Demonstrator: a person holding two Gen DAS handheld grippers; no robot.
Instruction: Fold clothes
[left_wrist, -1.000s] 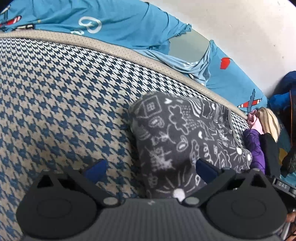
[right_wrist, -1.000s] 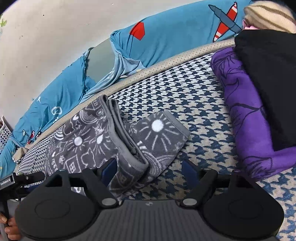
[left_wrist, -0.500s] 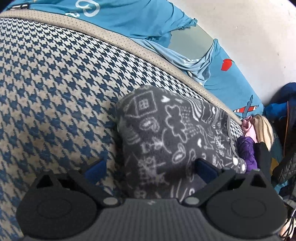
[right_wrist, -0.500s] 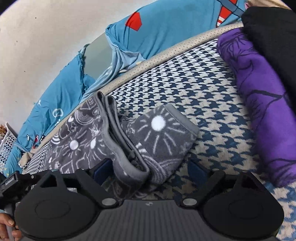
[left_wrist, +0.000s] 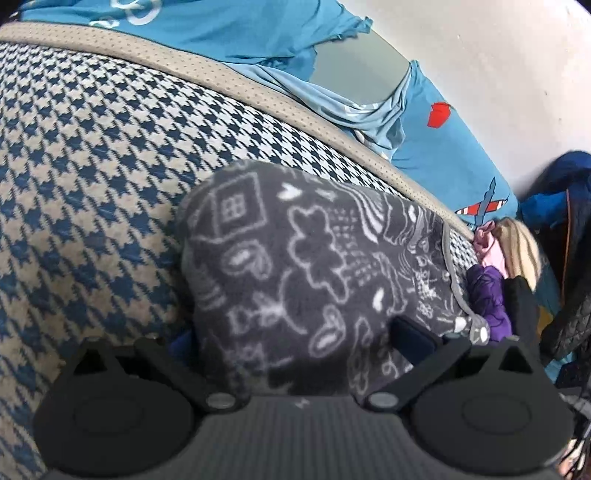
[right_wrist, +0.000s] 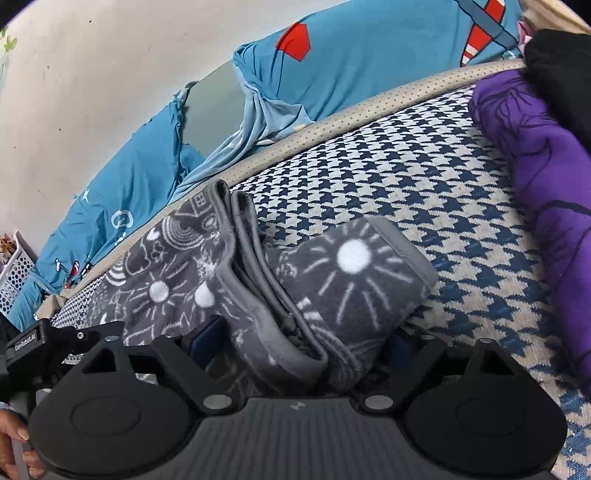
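On the houndstooth mattress (left_wrist: 92, 177), close to its beige piped edge (left_wrist: 258, 99), the grey doodle-print fleece (left_wrist: 295, 266) is lying folded into a thick bundle, its bound hems (right_wrist: 258, 295) stacked toward the right gripper. The left gripper (left_wrist: 295, 339) is sitting with its claw spread wide around the bundle's rounded end, cloth filling the gap; whether its pads are pressing yet, I cannot tell. The right gripper (right_wrist: 299, 343) is straddling the hemmed end, its jaws having just been widening and then easing in a little, with the layered cloth between them and no visible squeeze on it. The step in hand looks like taking hold of both ends to finish or shift the fold. To do it well, each claw should be reaching deep enough to gather every layer, not just the top hem, and the two should be closing together so the bundle is not twisting. The loose flap with the sun print (right_wrist: 354, 258) is lying apart from the stack and may slip free. Beyond the fleece, at the mattress's far right, a purple garment (right_wrist: 535, 177) and a black one (right_wrist: 561, 74) are waiting.
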